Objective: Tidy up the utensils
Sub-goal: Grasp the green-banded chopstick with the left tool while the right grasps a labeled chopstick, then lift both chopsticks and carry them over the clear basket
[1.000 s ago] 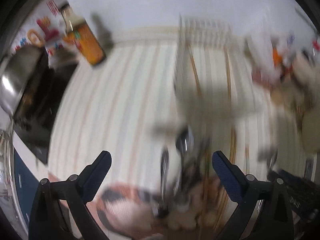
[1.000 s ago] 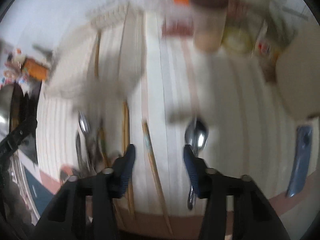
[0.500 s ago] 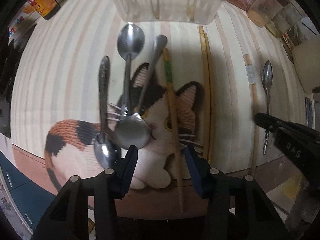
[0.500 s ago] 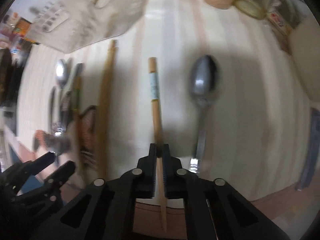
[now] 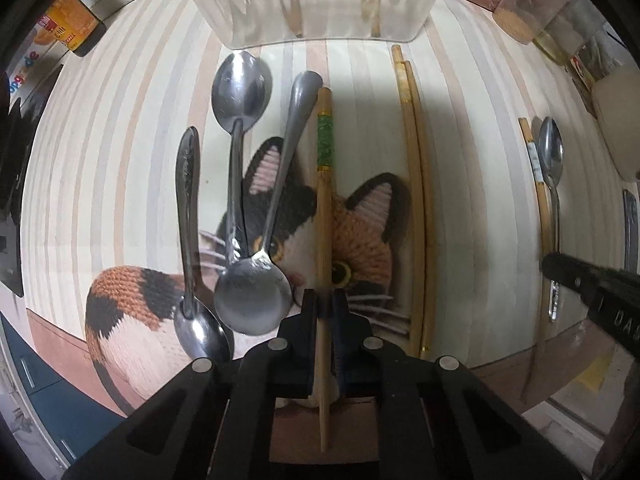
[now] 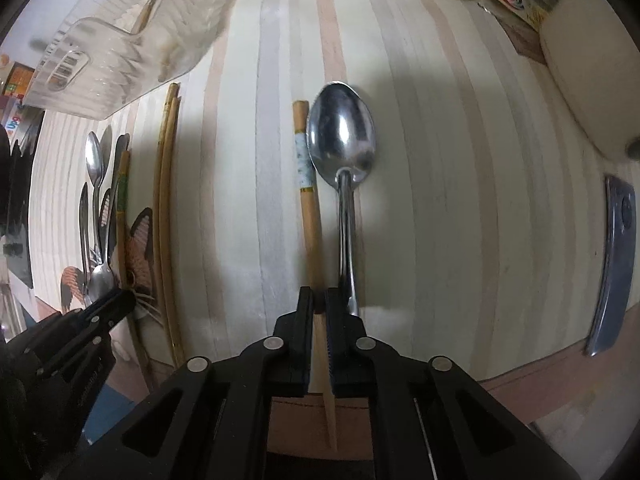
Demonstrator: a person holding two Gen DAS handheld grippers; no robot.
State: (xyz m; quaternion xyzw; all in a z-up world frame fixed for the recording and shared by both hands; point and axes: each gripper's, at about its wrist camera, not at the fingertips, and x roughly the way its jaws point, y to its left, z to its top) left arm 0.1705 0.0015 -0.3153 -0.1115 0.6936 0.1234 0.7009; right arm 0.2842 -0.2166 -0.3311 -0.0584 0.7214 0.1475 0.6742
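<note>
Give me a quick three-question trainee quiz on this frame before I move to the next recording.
1. True or false: the left gripper is shut on the green-banded chopstick.
2. In the left wrist view, how many spoons lie to the left of that chopstick? A two, B three, C five.
3. Fill in: the green-banded chopstick lies across a knitted ___.

Key: 1 true. 2 B. 3 cat.
</note>
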